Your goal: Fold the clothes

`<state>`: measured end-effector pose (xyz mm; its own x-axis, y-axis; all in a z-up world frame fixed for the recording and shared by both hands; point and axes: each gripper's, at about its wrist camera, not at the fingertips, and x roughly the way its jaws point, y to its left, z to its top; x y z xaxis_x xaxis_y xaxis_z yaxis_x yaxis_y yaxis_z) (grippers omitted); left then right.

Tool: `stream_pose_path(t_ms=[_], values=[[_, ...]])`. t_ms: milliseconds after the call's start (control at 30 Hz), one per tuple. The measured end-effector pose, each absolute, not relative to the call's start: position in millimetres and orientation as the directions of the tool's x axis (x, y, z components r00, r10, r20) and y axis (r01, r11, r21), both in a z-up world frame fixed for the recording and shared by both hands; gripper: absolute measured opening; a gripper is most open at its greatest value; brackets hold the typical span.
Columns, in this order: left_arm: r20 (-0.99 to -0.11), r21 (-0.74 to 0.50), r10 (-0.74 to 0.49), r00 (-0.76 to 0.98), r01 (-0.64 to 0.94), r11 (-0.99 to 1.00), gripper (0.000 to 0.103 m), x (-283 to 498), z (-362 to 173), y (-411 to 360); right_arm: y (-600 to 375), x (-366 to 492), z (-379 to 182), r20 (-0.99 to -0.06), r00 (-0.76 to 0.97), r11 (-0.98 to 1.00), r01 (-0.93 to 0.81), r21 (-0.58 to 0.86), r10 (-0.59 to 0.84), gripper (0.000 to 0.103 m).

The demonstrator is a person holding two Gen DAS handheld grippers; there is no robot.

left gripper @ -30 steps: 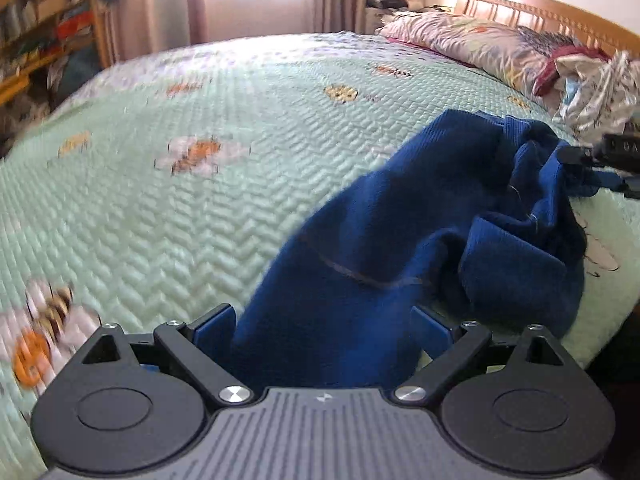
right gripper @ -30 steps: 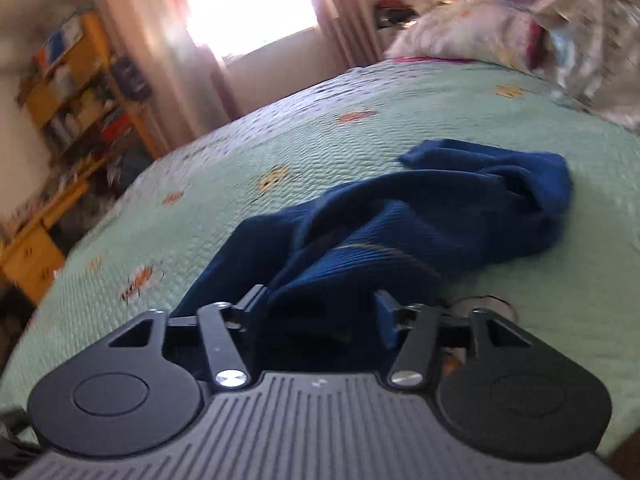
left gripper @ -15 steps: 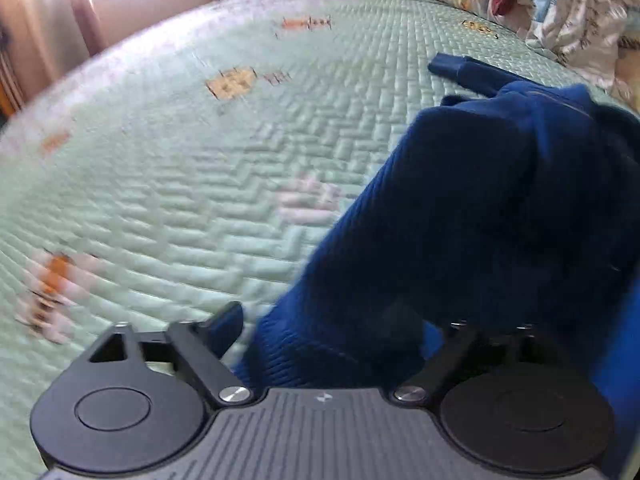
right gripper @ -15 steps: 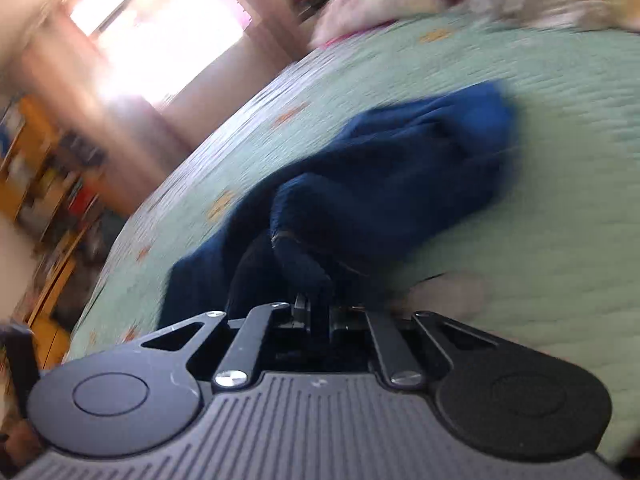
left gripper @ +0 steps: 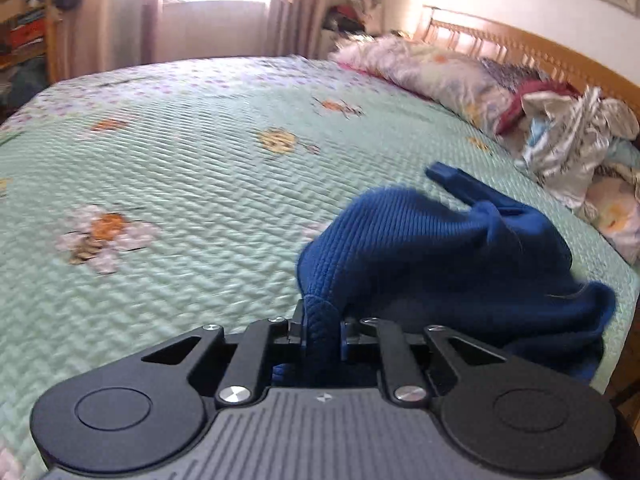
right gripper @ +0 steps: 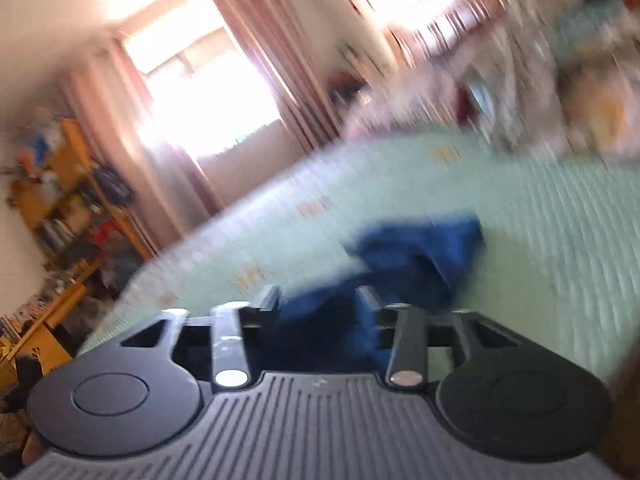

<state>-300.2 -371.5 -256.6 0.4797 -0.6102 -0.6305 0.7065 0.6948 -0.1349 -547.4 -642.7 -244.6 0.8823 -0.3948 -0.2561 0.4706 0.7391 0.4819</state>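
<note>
Since a second ago the left gripper [left gripper: 322, 326], then wide open around the blue garment [left gripper: 440, 264], has been closing and now pinches a bunched fold of it between its pads, while the right gripper [right gripper: 318, 300], which had clamped down half a second back, is opening again with dark blue cloth lying in the gap between its fingers. The right view is badly smeared, so I cannot tell whether its pads touch the fabric; they stand apart, and it looks like a release. The garment lies crumpled near the bed's [left gripper: 180, 184] near edge, on the green quilt, with one narrow strip poking out toward the pillows [left gripper: 432, 68] and a heap of other laundry [left gripper: 576, 136] by the headboard. My reading is that the hands are trading grips: the left takes an edge low and close to the quilt so it can drag the cloth out flat, and the right lets go to find a better corner. Folding proper has not begun, since the garment is a lump with no straight edge showing. A pinch on a thick bunch may catch several layers at once, which would hinder spreading.
</note>
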Motion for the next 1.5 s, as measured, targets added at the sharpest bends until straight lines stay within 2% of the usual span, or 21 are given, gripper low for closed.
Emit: stream_pose_path(t_ms=[100, 233, 267, 333, 367, 433, 500, 567, 633, 767, 900, 1000, 1100, 1167, 1233, 1267, 1333, 1367, 1400, 1433, 1500], values=[[-0.553, -0.138, -0.652, 0.519, 0.714, 0.686, 0.014, -324, -234, -335, -636, -543, -232, -0.214, 0.896, 0.778, 0.445, 0.444, -0.390, 0.062], [-0.455, -0.161, -0.665, 0.592, 0.680, 0.716, 0.014, -356, -206, -271, -630, -523, -231, -0.241, 0.928, 0.831, 0.363, 0.421, -0.284, 0.064], [-0.465, -0.182, -0.657, 0.593, 0.663, 0.726, 0.014, -357, -206, -254, -630, -516, -231, -0.247, 0.935, 0.843, 0.340, 0.418, -0.255, 0.065], [-0.556, -0.224, -0.640, 0.531, 0.645, 0.730, 0.022, -353, -220, -226, -620, -497, -225, -0.256, 0.954, 0.873, 0.257, 0.414, -0.159, 0.073], [-0.601, -0.215, -0.604, 0.523, 0.622, 0.753, 0.025, -352, -231, -217, -620, -482, -223, -0.268, 0.959, 0.890, 0.196, 0.413, -0.087, 0.081], [-0.683, -0.164, -0.492, 0.540, 0.542, 0.824, 0.026, -353, -255, -197, -608, -454, -217, -0.299, 0.954, 0.919, 0.095, 0.384, 0.027, 0.085], [-0.684, -0.198, -0.476, 0.553, 0.487, 0.851, 0.030, -351, -261, -177, -596, -423, -213, -0.347, 0.932, 0.950, 0.009, 0.314, 0.105, 0.087], [-0.651, -0.255, -0.507, 0.565, 0.467, 0.847, 0.045, -346, -254, -167, -585, -387, -216, -0.427, 0.883, 0.967, -0.102, 0.232, 0.196, 0.088], [-0.640, -0.241, -0.530, 0.557, 0.509, 0.826, 0.074, -338, -247, -174, -573, -352, -226, -0.535, 0.810, 0.970, -0.212, 0.117, 0.241, 0.088], [-0.673, -0.153, -0.539, 0.507, 0.618, 0.771, 0.077, -312, -253, -216, -574, -289, -251, -0.706, 0.688, 0.937, -0.335, -0.103, 0.168, 0.088], [-0.749, -0.117, -0.547, 0.374, 0.737, 0.666, 0.077, -269, -276, -273, -610, -233, -269, -0.812, 0.537, 0.905, -0.425, -0.028, 0.227, 0.088], [-0.835, -0.112, -0.491, 0.248, 0.797, 0.593, 0.078, -248, -305, -313, -615, -210, -293, -0.863, 0.414, 0.862, -0.505, 0.046, 0.289, 0.088], [-0.857, -0.102, -0.480, 0.186, 0.852, 0.513, 0.093, -256, -321, -334, -609, -199, -321, -0.901, 0.288, 0.812, -0.574, 0.107, 0.323, 0.088], [-0.845, -0.091, -0.504, 0.180, 0.879, 0.468, 0.092, -266, -322, -338, -603, -199, -336, -0.915, 0.260, 0.778, -0.622, 0.084, 0.307, 0.092], [-0.825, -0.125, -0.541, 0.166, 0.879, 0.460, 0.075, -271, -321, -337, -597, -200, -344, -0.922, 0.268, 0.759, -0.649, 0.042, 0.280, 0.100], [-0.815, -0.147, -0.557, 0.160, 0.873, 0.465, 0.071, -272, -320, -335, -594, -198, -347, -0.926, 0.269, 0.758, -0.652, 0.029, 0.266, 0.103], [-0.797, -0.185, -0.583, 0.160, 0.853, 0.487, 0.042, -275, -322, -335, -590, -195, -350, -0.934, 0.251, 0.774, -0.633, 0.039, 0.253, 0.103], [-0.786, -0.218, -0.599, 0.155, 0.836, 0.503, 0.031, -277, -322, -333, -587, -200, -347, -0.933, 0.258, 0.781, -0.623, 0.035, 0.249, 0.100], [-0.775, -0.252, -0.614, 0.149, 0.818, 0.517, 0.011, -279, -322, -333, -583, -208, -343, -0.931, 0.269, 0.786, -0.618, 0.029, 0.246, 0.085], [-0.765, -0.283, -0.628, 0.143, 0.801, 0.527, 0.011, -280, -323, -333, -579, -216, -340, -0.929, 0.280, 0.790, -0.613, 0.022, 0.243, 0.059], [-0.754, -0.273, -0.630, 0.184, 0.785, 0.556, 0.010, -290, -324, -333, -571, -235, -333, -0.926, 0.309, 0.799, -0.601, -0.013, 0.217, 0.028]])
